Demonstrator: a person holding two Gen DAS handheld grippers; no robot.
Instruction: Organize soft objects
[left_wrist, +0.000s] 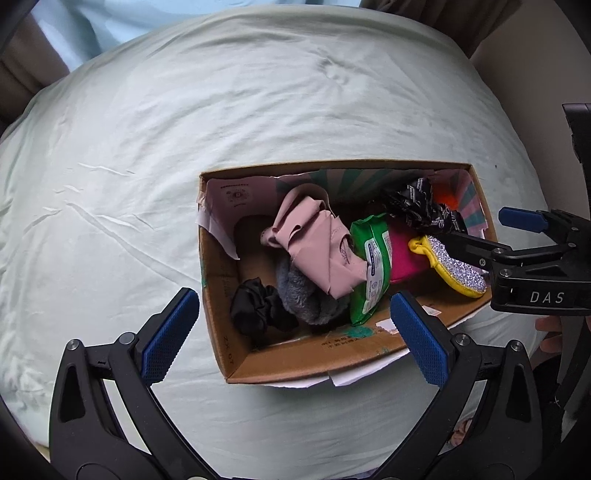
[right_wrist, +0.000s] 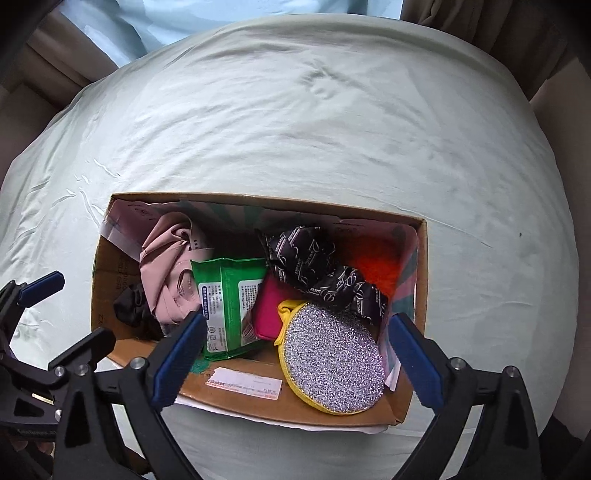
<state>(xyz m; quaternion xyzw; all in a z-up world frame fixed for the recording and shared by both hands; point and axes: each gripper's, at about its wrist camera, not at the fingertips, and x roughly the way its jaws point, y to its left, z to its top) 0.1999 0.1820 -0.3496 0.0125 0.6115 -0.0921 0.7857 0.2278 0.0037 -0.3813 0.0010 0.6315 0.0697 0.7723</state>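
- Both tongs gaping wide, empty: left gripper (left_wrist: 291, 332) above the near-left corner of the cardboard box (left_wrist: 236, 354), right gripper (right_wrist: 295, 354) above its near-right end.
- Lying directly under the right gripper: glittery scrubbing pad (right_wrist: 332, 362), propped against the box's near wall, yellow-rimmed, long axis slanting from box centre toward the near-right corner.
- Between the right fingers, pad not touched (released, by the look of it).
- Nearer the left gripper: black scrunchie (left_wrist: 255, 306) and grey fleece (left_wrist: 306, 299) at the box's left end.
- Mid-box: pink cloth (left_wrist: 317, 240), green wipes pack (right_wrist: 229, 306).
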